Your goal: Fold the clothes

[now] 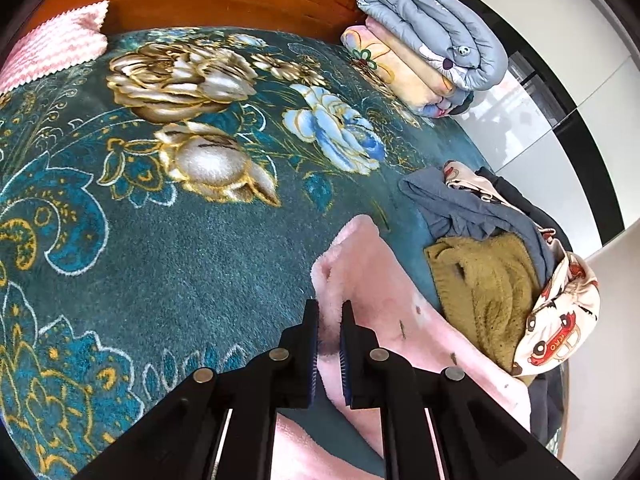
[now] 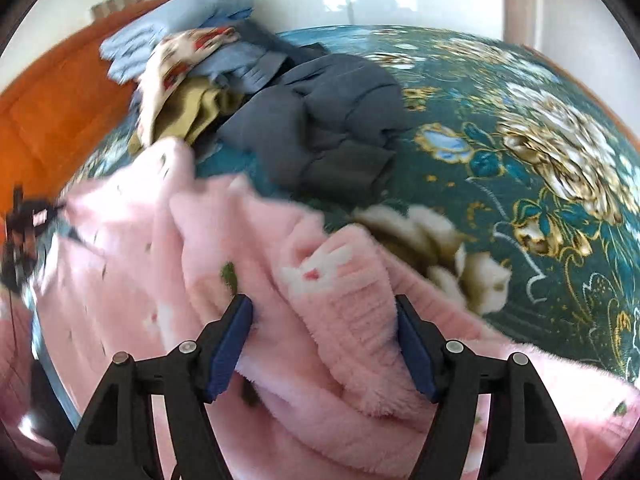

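Now the left gripper [image 1: 330,312] pinches a fold of the pink fleece garment [image 1: 384,300]; the right gripper [image 2: 324,320] stands wide apart over it, gripping nothing.

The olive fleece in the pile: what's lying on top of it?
A grey-blue garment and a car-print cloth drape over the olive fleece. Whatever lies beneath it is covered.
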The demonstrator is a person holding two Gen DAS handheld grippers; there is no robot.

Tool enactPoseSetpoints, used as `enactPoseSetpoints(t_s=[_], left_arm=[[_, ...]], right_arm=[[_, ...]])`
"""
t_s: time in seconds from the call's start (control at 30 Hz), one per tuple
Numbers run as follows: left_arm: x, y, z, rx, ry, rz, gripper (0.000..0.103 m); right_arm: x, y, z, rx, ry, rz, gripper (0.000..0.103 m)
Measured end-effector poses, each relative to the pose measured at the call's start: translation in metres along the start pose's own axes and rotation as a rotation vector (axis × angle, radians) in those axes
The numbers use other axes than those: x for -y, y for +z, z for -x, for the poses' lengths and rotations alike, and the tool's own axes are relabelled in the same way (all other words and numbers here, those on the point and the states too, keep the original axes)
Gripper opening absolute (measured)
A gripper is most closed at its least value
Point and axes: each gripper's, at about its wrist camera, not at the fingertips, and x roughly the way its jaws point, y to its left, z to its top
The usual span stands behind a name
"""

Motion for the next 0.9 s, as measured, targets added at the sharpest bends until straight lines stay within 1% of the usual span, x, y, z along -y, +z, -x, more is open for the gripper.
enactPoseSetpoints(t_s=[0.07,0.17,0.2,0.23,0.3,0.37,0.43,0.47,0.53,0.57,0.6,0.67,0.73,0.8,0.83,0.9], left_arm=[[0.001,0.0,0.0,-0.001,-0.001,-0.002,0.011],[0.001,0.0,-0.001,-0.003,-0.003,-0.005,0.011],[0.002,0.0,-0.001,-0.003,-0.004,-0.006,0.011],[0.002,0.0,-0.002,-0.004,-0.004,-0.007,0.011],[0.002,-0.001,-0.003,-0.005,0.002,-0.006,0.011],[0.003,-0.001,-0.003,0.001,0.007,-0.015,0.011],[0.006,-0.002,-0.002,0.012,0.011,-0.031,0.011],[0.007,-0.002,-0.001,0.02,0.013,-0.038,0.011],[0.009,-0.001,0.004,0.056,0.01,-0.048,0.011],[0.01,-0.001,0.007,0.074,0.008,-0.055,0.011],[0.012,-0.001,0.008,0.082,0.008,-0.065,0.011],[0.016,-0.001,0.007,0.092,0.023,-0.09,0.011],[0.018,0.0,0.003,0.089,0.041,-0.102,0.011],[0.017,0.0,-0.002,0.08,0.056,-0.104,0.011],[0.016,0.0,-0.004,0.076,0.063,-0.105,0.011],[0.015,0.001,-0.009,0.067,0.078,-0.106,0.011]], right_arm=[[0.009,0.012,-0.003,0.013,0.018,-0.034,0.072],[0.025,0.016,-0.026,-0.08,0.033,-0.111,0.072],[0.029,0.015,-0.032,-0.099,0.029,-0.139,0.07],[0.029,0.015,-0.029,-0.078,0.021,-0.148,0.065],[0.03,0.016,-0.024,-0.041,0.004,-0.167,0.037],[0.031,0.021,-0.019,-0.03,-0.031,-0.181,0.024],[0.032,0.032,-0.008,-0.002,-0.09,-0.164,0.018],[0.034,0.04,0.0,0.024,-0.122,-0.161,0.017],[0.053,0.062,0.036,0.165,-0.19,-0.198,0.016],[0.068,0.072,0.055,0.251,-0.233,-0.237,0.016],[0.09,0.083,0.077,0.348,-0.301,-0.317,0.016],[0.123,0.093,0.088,0.416,-0.344,-0.431,0.016],[0.153,0.101,0.075,0.386,-0.374,-0.51,0.016],[0.172,0.099,0.042,0.3,-0.405,-0.549,0.016],[0.177,0.096,0.027,0.268,-0.418,-0.556,0.016],[0.182,0.088,0.009,0.241,-0.414,-0.572,0.018]])
